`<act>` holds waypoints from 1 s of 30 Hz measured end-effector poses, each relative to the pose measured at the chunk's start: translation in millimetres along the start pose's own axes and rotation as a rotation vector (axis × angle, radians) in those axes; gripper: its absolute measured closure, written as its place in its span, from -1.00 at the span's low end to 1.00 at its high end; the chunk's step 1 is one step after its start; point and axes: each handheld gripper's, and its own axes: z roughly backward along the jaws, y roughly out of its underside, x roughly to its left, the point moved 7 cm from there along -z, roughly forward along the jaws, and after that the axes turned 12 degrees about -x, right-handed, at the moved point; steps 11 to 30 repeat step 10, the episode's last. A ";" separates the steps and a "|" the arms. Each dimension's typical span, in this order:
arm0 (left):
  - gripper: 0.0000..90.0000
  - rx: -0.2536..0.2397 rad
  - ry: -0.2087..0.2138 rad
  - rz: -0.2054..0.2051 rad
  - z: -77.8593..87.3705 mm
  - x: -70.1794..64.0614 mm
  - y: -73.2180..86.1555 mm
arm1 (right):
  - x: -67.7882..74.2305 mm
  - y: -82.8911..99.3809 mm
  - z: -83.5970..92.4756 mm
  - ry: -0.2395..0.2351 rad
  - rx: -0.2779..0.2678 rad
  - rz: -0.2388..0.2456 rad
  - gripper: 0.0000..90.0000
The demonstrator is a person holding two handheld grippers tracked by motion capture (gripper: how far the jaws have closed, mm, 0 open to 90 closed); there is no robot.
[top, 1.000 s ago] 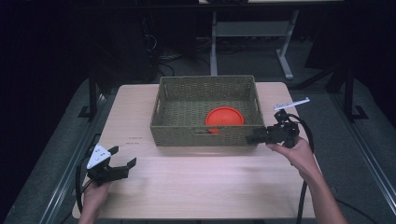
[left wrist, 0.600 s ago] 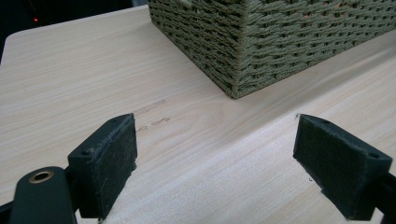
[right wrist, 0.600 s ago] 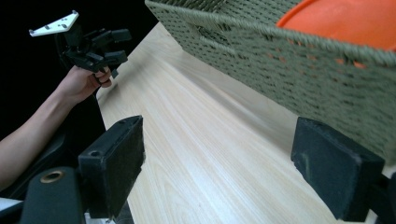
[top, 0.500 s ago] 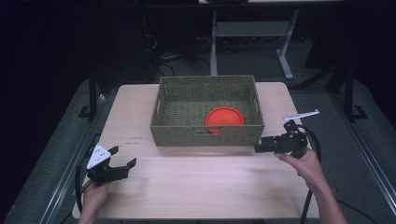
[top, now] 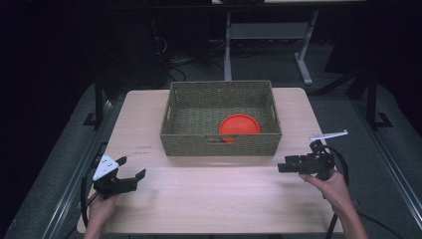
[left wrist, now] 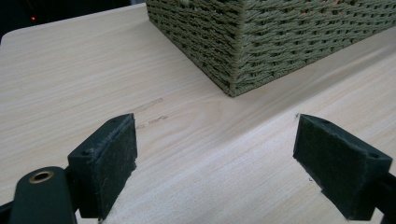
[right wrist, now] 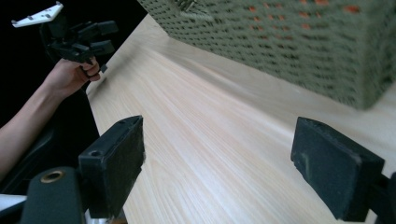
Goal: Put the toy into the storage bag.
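Resting low over the table [top: 209,199], both grippers hold nothing, jaws spread wide. The left gripper [top: 130,175] sits near the front left corner, the right gripper [top: 283,167] just before the woven basket [top: 219,142], where an orange disc [top: 239,124] lies.

Pale wooden table [top: 209,199] — dark floor [top: 59,59].

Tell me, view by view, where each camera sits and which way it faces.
High view: above the person's side, looking forward and down on the table and basket; forearms, left gripper, right gripper.
Left gripper view: rides the left gripper, low over the table, facing a basket corner; own jaws apart.
Right gripper view: rides the right gripper, facing across the table at the basket and the left hand.
Shared: the basket.
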 end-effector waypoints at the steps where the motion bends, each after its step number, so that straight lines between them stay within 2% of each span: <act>1: -0.71 0.003 0.000 0.000 0.2 0.0 0.2 | -1.0 2.7 1.0 0.002 -0.003 -0.003 -0.63; 4: -0.71 0.001 0.002 -0.004 -0.6 -0.1 0.5 | -2.0 11.3 4.3 0.009 -0.019 -0.004 -0.63; 6: -0.71 0.001 0.002 0.007 -0.5 -0.4 0.5 | -1.3 16.9 6.2 0.016 -0.030 0.000 -0.63; 9: -0.71 0.002 0.001 0.003 -1.0 -0.2 0.6 | 6.5 25.1 12.2 -0.006 -0.106 0.023 -0.64; 10: -0.71 0.001 -0.001 0.010 -1.1 -0.2 0.8 | 9.1 29.6 15.1 0.001 -0.147 0.039 -0.64; 30: -0.71 0.001 -0.001 0.010 -1.1 -0.2 0.8 | 9.1 29.6 15.1 0.001 -0.147 0.039 -0.64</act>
